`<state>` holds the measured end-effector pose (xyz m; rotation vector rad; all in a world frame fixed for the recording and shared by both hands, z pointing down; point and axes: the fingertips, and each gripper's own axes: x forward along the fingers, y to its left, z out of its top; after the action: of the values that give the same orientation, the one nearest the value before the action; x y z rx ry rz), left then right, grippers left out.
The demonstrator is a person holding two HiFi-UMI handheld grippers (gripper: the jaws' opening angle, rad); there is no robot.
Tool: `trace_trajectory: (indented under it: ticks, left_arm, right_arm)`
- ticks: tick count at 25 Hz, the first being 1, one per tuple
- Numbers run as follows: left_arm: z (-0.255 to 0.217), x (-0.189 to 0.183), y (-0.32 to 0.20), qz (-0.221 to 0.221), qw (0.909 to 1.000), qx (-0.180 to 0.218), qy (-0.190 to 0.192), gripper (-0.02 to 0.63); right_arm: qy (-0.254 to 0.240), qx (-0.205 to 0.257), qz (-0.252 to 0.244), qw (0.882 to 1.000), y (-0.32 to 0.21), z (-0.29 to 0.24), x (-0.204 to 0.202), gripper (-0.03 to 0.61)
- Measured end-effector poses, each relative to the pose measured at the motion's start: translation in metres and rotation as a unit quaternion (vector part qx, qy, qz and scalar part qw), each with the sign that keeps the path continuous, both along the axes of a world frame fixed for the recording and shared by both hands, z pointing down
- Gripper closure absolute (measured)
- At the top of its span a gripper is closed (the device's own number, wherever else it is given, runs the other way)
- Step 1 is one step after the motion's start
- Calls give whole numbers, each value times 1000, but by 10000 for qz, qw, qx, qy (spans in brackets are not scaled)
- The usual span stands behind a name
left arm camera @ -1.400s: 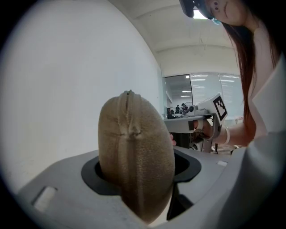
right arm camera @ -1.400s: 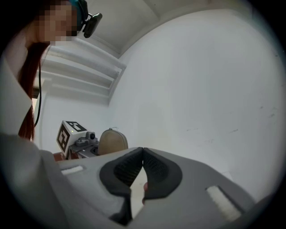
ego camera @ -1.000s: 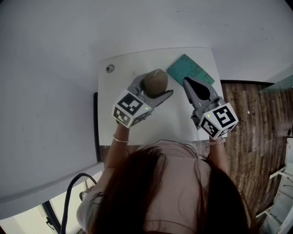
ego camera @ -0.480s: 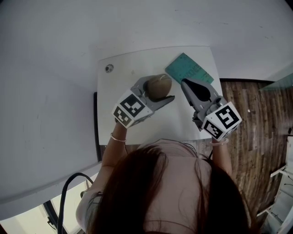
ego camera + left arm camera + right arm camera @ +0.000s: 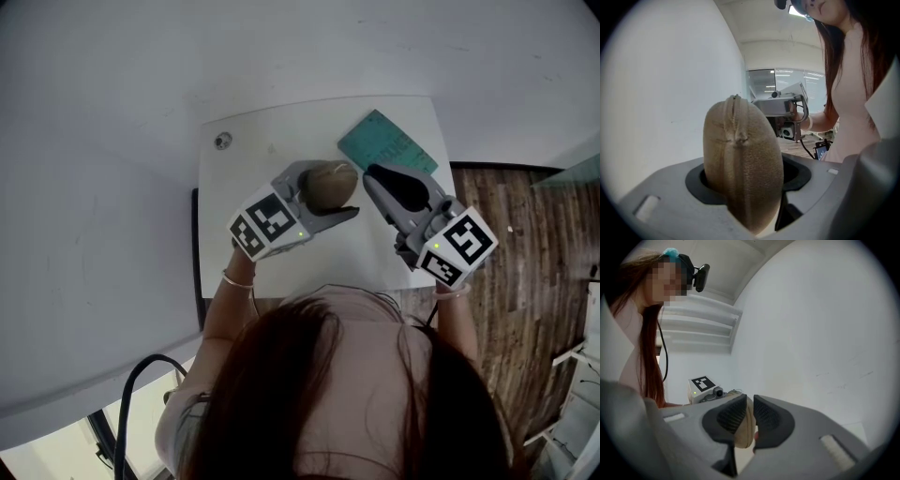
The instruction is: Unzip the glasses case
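1. Head view: the left gripper (image 5: 337,192) clamps the glasses case (image 5: 323,181) above the table (image 5: 246,164). The right gripper (image 5: 370,176) sits just right of the case, well placed for the zip.
2. Left gripper view: the case is wedged between the jaws, its long axis apparently running outward along them, zip seam uppermost.
3. Right gripper view: the jaws are nearly pressed together and grip nothing, with the case's end straight ahead.

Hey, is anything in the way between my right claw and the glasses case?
Nothing visible does. The left claw clamps the glasses case, and the right claw, its jaws nearly together, sits just beside the case's end. The green mat lies on the table behind them, not between.
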<state>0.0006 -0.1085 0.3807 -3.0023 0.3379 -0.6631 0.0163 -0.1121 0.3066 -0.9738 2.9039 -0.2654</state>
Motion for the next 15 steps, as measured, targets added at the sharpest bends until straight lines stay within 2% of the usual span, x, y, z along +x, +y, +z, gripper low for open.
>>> trace_trajectory:
  ticks: [6,15]
  left_arm:
    - [11,-2,6,266,9993,-161,-183,310]
    - [14,-3,14,751,9964,-332,-227,310]
  right_arm:
    - [-129,-19,-262,9996,-1,0,-3,523]
    - [-304,-51,-911,9954,2,-5,-17,500]
